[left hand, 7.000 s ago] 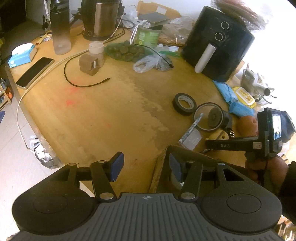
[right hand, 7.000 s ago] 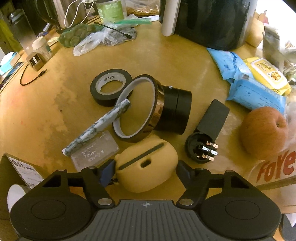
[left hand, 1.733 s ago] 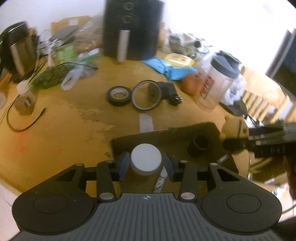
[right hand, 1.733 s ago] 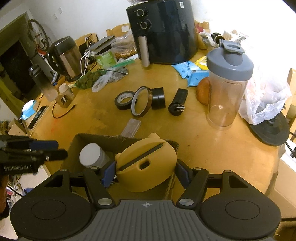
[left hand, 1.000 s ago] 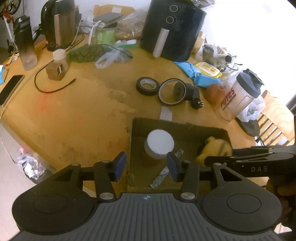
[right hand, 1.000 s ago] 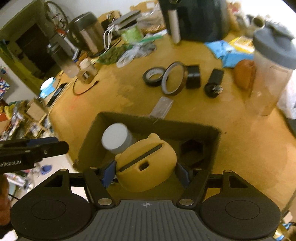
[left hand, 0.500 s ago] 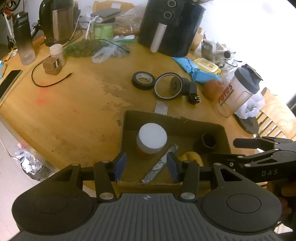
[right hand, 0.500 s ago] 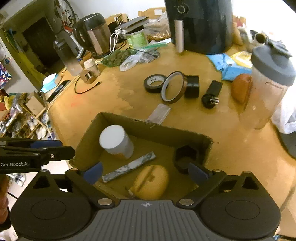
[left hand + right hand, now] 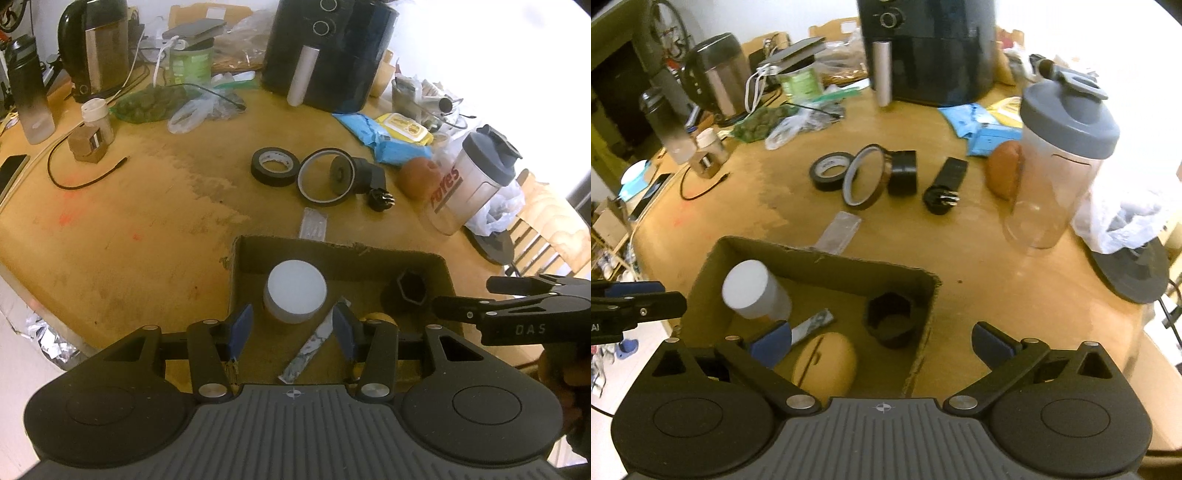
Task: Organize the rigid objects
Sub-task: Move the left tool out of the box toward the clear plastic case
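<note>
While my right tongs [image 9: 882, 343] are just finishing opening wide, the tan case [image 9: 823, 363] is lying free below them in the cardboard box [image 9: 827, 263] at the counter's [image 9: 979, 258] near edge; my left tongs [image 9: 291, 326] are hanging half-open, empty.

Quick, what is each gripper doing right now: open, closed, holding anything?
Left gripper: open, holding nothing, above the cardboard box.
Right gripper: jaws have just been opening, now wide open and empty; the tan case lies in the box.
</note>
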{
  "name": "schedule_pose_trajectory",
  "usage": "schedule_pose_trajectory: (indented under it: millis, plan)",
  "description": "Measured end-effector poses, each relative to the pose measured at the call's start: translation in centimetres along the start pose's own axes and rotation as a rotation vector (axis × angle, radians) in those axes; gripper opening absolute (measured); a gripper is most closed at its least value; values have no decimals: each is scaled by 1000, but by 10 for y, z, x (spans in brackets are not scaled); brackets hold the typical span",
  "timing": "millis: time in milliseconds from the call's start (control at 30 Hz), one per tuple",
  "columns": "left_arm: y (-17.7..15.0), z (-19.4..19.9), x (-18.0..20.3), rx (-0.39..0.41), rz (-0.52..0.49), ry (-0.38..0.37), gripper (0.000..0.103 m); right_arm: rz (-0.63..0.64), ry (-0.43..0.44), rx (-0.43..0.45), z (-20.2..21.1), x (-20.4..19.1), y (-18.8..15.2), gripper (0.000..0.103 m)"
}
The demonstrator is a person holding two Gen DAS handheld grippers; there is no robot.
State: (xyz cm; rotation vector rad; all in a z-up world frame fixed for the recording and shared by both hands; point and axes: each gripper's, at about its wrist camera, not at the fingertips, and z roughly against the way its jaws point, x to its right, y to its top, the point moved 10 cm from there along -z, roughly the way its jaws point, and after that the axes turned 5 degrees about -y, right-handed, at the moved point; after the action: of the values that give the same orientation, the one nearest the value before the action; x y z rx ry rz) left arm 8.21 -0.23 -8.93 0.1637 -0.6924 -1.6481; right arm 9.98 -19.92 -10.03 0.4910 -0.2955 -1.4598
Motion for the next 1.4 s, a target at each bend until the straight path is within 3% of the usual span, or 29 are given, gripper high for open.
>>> schedule_pose_trajectory:
  millis: [300,400,833,933,1400]
  plan:
    - [9,-7,3,-16,-55,-13,48,-49,-36,-2,-1,6,-2,103]
    - [14,-9,2,-14,-75,-13,54,-69,-49,3,-1,9,-1,103]
    - [29,-21,-1,-27,-138,-18,55,-136,-91,16,-9,13,10,103]
    - [33,-23,-3,-19,-149,-14,74,-141,-97,18,-11,12,12,103]
    - [51,-44,2,-29,-186,-28,75,-163,-136,3,-15,22,8,103]
